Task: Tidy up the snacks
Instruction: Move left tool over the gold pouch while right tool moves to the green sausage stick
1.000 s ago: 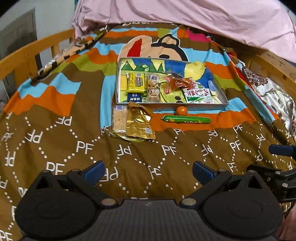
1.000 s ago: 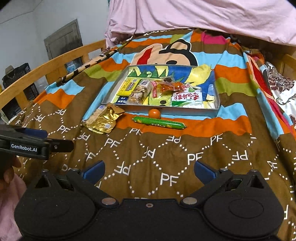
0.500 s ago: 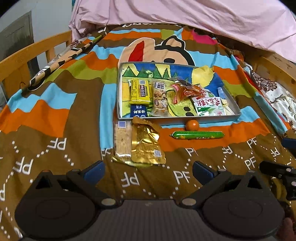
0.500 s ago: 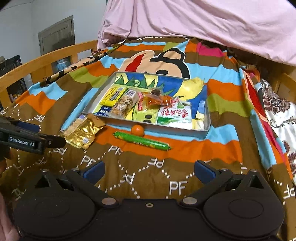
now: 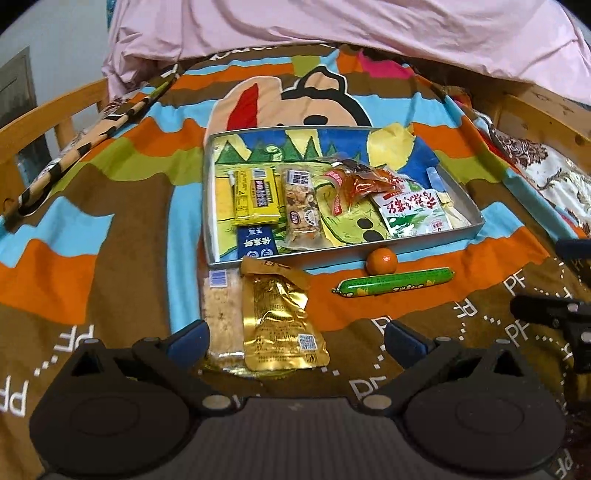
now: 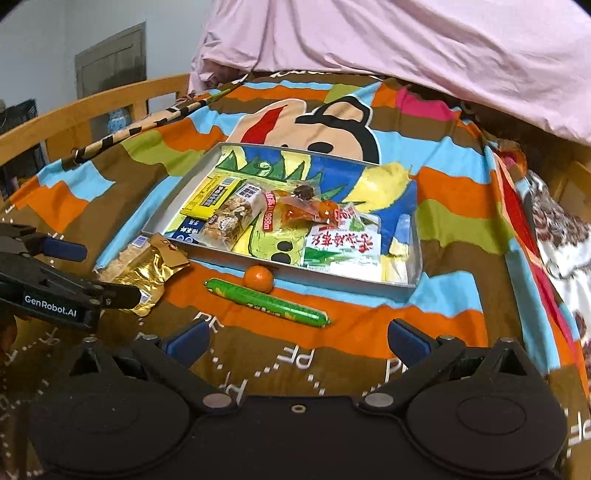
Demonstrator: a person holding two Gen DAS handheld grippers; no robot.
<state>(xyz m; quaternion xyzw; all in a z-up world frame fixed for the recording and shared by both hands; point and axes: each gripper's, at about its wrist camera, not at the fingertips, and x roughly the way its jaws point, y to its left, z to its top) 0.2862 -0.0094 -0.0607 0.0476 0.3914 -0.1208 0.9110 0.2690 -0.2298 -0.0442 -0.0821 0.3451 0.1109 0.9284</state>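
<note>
My left gripper gapes, empty, over the crinkled gold foil pouch, long axis twelve-to-six; my right gripper gapes empty too.

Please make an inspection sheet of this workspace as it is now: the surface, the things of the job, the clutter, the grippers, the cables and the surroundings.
Surface: patterned blanket on a bed.
Job's things: metal tray holding a yellow packet, a nut bar, a red packet and a green-white packet. Outside, near its front wall: gold pouch lying partly on a cracker packet, small orange, green sausage.
Clutter: striped stick on the blanket's left.
Grippers: left gripper open, over the gold pouch; right gripper open, empty, before the sausage.
Cables: nothing seen.
Surroundings: pink cover, wooden bed rail.
</note>
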